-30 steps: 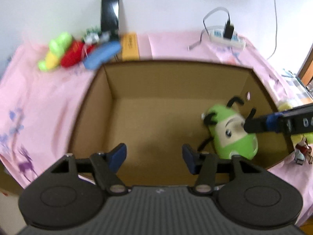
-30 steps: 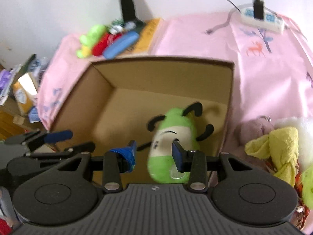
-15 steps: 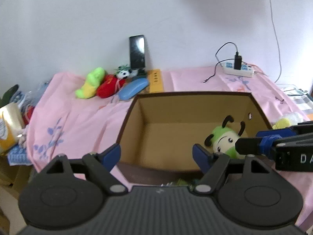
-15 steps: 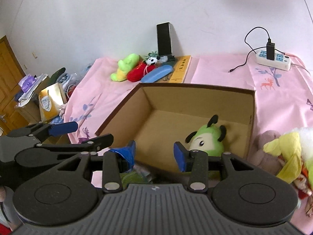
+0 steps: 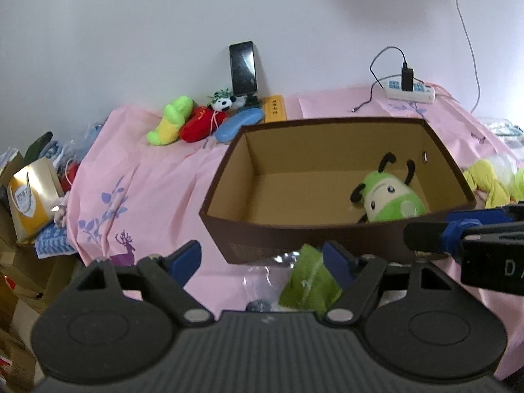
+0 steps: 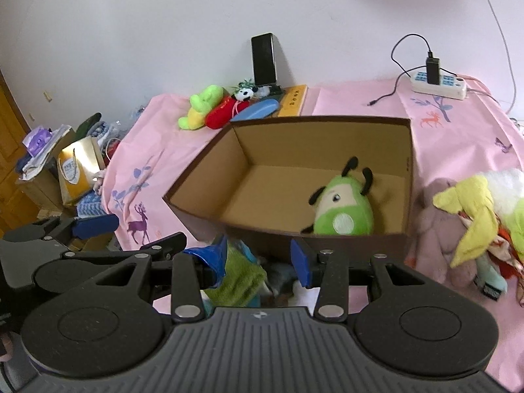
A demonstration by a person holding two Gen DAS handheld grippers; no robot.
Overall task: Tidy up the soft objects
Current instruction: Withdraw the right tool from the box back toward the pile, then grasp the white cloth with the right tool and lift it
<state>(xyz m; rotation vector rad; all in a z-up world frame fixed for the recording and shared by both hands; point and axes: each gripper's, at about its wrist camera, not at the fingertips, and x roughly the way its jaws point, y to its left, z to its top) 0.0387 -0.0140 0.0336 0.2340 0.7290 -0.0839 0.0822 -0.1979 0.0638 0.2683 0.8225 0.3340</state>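
Green plush toy (image 5: 389, 198) with black antennae and arms lies inside the open cardboard box (image 5: 334, 239), against the box's right wall and toward its near right corner, the rest of the box floor bare. The box stands on a surface draped in a pink cloth (image 5: 140, 196) printed with deer and branches, which could be a desk or a bed; the cloth hides which. Along the far edge, by the wall, a small row of soft things lies touching one another: a green and yellow plush (image 5: 170, 121), a red plush (image 5: 199, 126), a little panda (image 5: 224, 102) and a blue pouch (image 5: 240, 123), with a phone (image 5: 243, 69) standing upright behind them and a yellow box (image 5: 275, 108) just beside. A white power strip (image 5: 409, 93) with a black plug sits at the far right corner. At the right edge, outside the box and touching its right wall, a heap of toys holds a mauve plush (image 6: 439, 229) and a yellow cloth piece (image 6: 471, 216). Left hand-held gripper (image 5: 262, 258) hovers in front of the box's near wall with jaws spread wide, nothing pinched, a green bundle (image 5: 311, 288) lying below them. Right hand-held gripper (image 6: 258, 258) is likewise empty, its blue pads apart; both have just been opening.
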